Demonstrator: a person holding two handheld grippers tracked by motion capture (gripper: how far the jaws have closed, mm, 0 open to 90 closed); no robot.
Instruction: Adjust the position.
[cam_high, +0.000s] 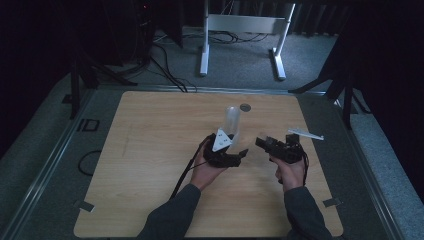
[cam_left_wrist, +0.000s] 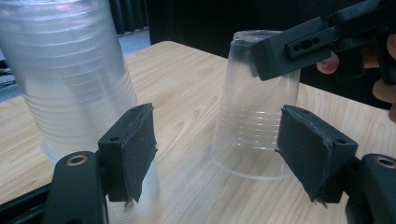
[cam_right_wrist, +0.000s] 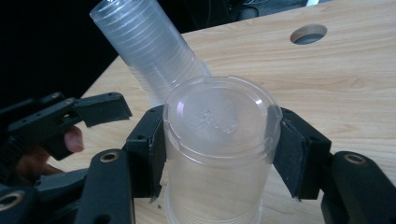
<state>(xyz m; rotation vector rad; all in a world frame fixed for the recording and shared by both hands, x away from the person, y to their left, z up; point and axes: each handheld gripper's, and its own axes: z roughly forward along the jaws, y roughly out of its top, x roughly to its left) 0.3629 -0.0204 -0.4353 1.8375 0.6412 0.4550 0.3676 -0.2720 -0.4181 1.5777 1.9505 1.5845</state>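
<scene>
1. Both forearms, in dark sleeves, enter from the bottom of the high view and angle inward toward each other.
2. The left hand (cam_high: 207, 170) grips the left gripper (cam_high: 239, 156), its jaws spread wide apart and pointing toward the right gripper; a grey three-cornered plate sits on top, a cable trailing back along the arm.
3. The right hand (cam_high: 290, 172) holds the right gripper (cam_high: 261, 142), jaws pointing left, their pads standing at either side of what sits between them.
</scene>
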